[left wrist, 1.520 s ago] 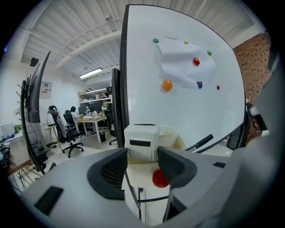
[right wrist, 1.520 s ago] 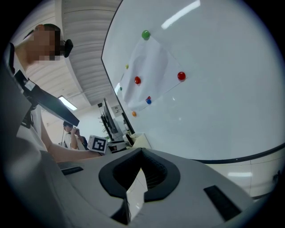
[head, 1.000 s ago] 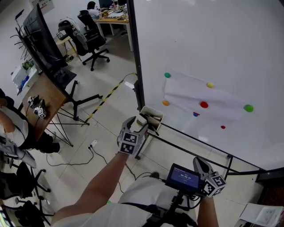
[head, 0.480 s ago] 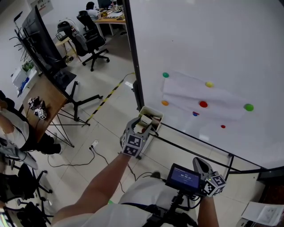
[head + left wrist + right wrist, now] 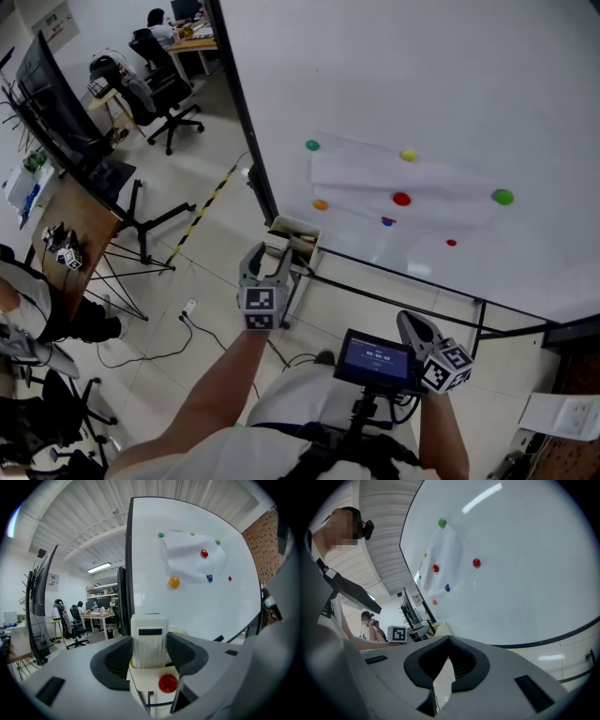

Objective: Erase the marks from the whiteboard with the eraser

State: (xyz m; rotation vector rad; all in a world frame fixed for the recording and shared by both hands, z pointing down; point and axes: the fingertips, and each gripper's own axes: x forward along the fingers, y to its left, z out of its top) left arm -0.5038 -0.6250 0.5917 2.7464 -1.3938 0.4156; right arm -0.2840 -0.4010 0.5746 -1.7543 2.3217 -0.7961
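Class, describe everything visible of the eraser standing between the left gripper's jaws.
The eraser is a white, plastic-looking block with a dark slot near its top. It stands upright in the small white tray at the whiteboard's lower corner, between the left gripper's jaws, which have just been closing and flank it closely; whether the pads press it cannot be told.

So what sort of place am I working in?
Most likely an open-plan office or lab: a large white whiteboard, black swivel office chairs, and a wooden desk with someone seated.
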